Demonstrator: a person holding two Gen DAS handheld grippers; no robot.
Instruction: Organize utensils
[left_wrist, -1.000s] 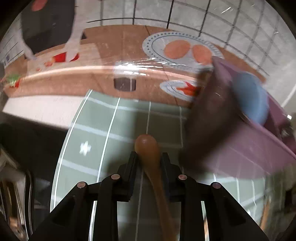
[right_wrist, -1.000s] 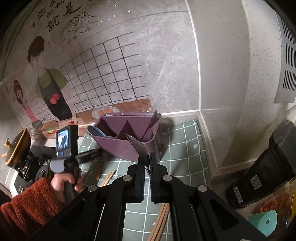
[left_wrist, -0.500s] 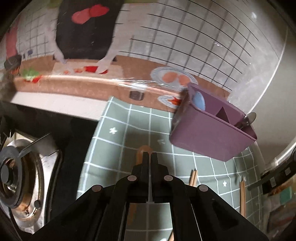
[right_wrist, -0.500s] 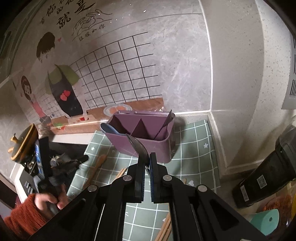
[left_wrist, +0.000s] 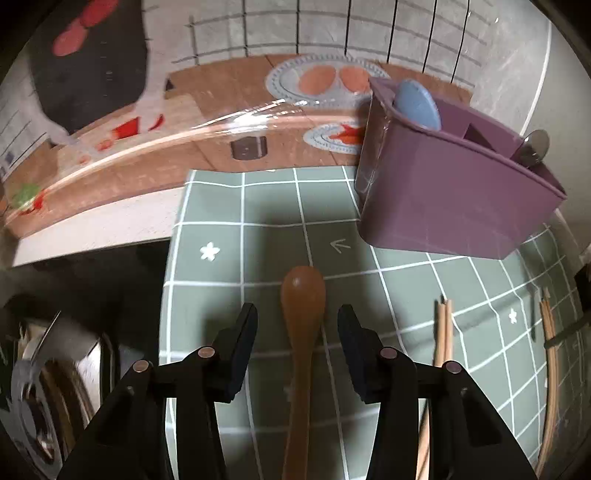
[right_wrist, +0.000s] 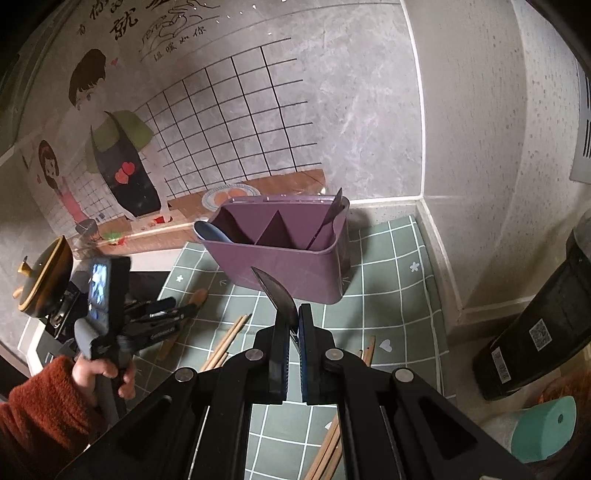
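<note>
Utensils on the green mat, purple caddy (left_wrist: 454, 206) behind.
Left wrist: my left gripper (left_wrist: 297, 328) is spread wide, the wooden spoon (left_wrist: 302, 332) lying between its fingers, untouched. Right wrist: my right gripper (right_wrist: 293, 326) is clamped on a dark metal spoon (right_wrist: 275, 291), just before the caddy; chopsticks (right_wrist: 225, 341) lie nearby.

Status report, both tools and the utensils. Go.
Left tool open, straddling wooden spoon flat on mat. Right tool shut on metal utensil, short of purple caddy. Chopsticks loose on mat; nothing blocking.
</note>
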